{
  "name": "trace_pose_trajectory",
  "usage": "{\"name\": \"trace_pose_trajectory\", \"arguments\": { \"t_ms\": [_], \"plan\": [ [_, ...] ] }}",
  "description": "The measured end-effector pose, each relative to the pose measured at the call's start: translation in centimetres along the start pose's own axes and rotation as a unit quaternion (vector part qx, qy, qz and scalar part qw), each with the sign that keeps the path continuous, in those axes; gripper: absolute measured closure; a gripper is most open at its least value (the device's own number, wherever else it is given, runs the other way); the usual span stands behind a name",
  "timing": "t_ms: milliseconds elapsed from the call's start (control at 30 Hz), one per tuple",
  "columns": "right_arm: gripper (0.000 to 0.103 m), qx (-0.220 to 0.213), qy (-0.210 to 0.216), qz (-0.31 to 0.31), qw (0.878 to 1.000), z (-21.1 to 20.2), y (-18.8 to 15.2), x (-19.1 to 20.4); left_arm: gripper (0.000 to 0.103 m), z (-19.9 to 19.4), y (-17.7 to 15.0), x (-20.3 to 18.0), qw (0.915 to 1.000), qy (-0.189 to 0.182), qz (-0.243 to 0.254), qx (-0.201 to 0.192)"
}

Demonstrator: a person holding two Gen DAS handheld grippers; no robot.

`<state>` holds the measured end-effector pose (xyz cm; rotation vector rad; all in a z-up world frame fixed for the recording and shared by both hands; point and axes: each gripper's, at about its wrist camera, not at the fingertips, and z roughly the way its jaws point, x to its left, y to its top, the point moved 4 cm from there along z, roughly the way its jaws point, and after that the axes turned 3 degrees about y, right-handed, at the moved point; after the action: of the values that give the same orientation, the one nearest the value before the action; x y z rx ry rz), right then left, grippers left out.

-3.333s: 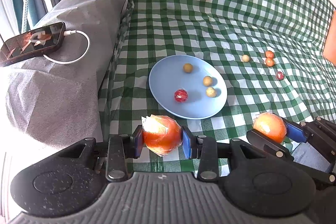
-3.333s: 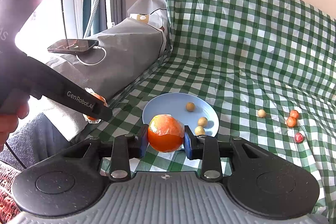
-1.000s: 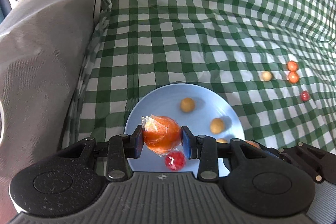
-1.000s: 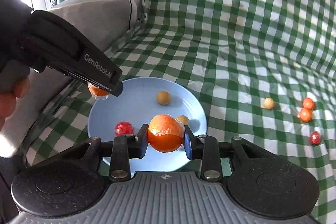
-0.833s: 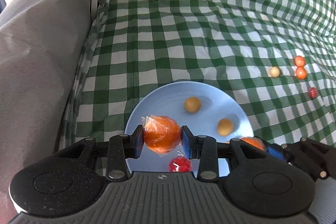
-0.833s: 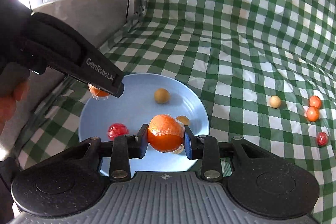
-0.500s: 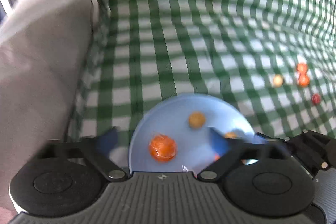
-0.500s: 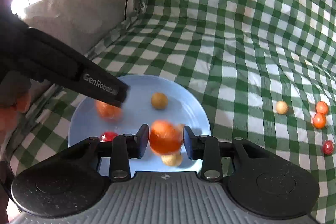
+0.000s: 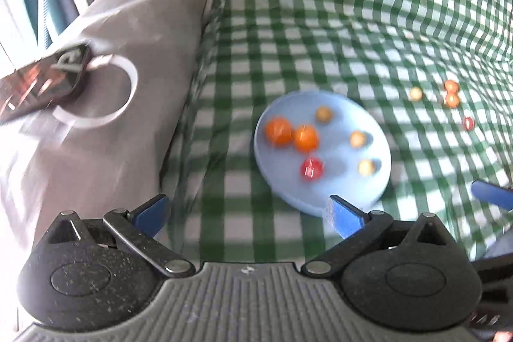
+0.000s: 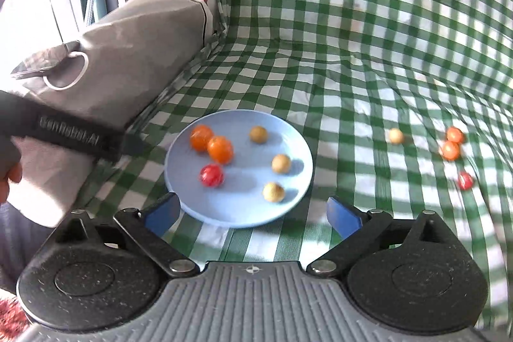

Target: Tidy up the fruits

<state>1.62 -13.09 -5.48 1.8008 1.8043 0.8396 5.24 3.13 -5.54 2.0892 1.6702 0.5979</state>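
Observation:
Two plastic-wrapped oranges (image 9: 278, 131) (image 9: 306, 137) lie side by side on the left of the blue plate (image 9: 340, 117), also in the right wrist view as oranges (image 10: 201, 137) (image 10: 220, 149) on the plate (image 10: 243, 197). A red fruit (image 10: 211, 175) and three tan balls (image 10: 281, 163) share the plate. My left gripper (image 9: 247, 207) is open and empty, back from the plate's near edge. My right gripper (image 10: 251, 210) is opening wide with nothing between its fingers. On the cloth to the right lie a tan ball (image 10: 396, 136), two small orange fruits (image 10: 450, 150) and a red one (image 10: 465, 180).
A grey covered block (image 10: 144, 31) rises left of the plate, with a phone (image 9: 45, 79) and a white cable (image 9: 125, 92) on top. The green checked cloth (image 10: 352, 69) slopes up at the back. A person's hand (image 10: 9, 178) holds the left gripper's body (image 10: 73, 130).
Both grippers opened and let their oranges go onto the plate. Both have drawn back and up from it, so the plate now sits farther away.

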Motion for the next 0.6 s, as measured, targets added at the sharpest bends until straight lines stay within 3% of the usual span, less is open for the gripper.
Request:
{"name": "trace_pose_trajectory", "arguments": {
  "t_ms": [233, 600],
  "plan": [
    [0.004, -0.019, -0.014, 0.014, 1.000, -4.0, -2.6, 1.6, 0.000, -3.0, -2.9, 0.5, 1.0000, 0.007, -0.005, -0.004],
    [0.003, -0.062, -0.031, 0.008, 0.998, -6.9, -2.9, 2.1, 0.000, -6.0, -3.3, -1.0, 0.9989, 0.007, 0.019, -0.042]
  ]
}}
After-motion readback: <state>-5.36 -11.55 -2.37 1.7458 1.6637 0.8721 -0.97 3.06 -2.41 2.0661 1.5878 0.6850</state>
